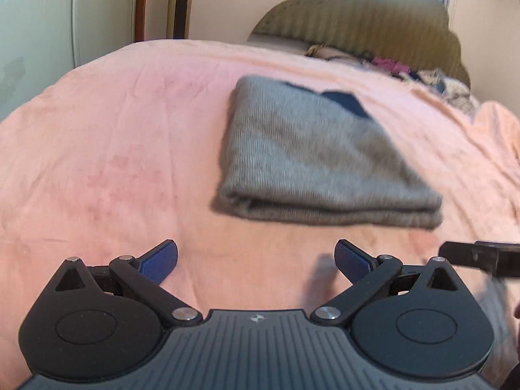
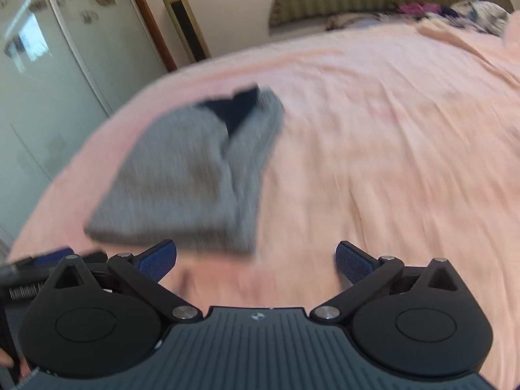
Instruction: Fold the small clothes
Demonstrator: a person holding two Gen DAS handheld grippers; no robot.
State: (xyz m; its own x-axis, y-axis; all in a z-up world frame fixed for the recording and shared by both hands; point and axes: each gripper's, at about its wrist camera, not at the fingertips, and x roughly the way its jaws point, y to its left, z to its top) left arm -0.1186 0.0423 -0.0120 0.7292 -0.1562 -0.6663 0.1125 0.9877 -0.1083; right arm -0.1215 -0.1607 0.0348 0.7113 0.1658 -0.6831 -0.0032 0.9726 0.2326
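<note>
A grey knit garment point(image 1: 312, 152) with a dark navy collar lies folded into a compact rectangle on the pink bedspread point(image 1: 113, 149). My left gripper point(image 1: 256, 260) is open and empty, just short of the garment's near folded edge. My right gripper point(image 2: 256, 260) is open and empty, with the garment point(image 2: 191, 175) ahead and to its left; this view is blurred. Part of the right gripper point(image 1: 481, 256) shows at the right edge of the left wrist view, and part of the left gripper point(image 2: 48, 258) at the left edge of the right wrist view.
A padded olive headboard point(image 1: 357, 16) stands at the far end of the bed, with a heap of mixed clothes point(image 1: 419, 74) in front of it. A pale wardrobe point(image 2: 48, 65) stands left of the bed. The bedspread point(image 2: 390, 146) stretches wide to the right of the garment.
</note>
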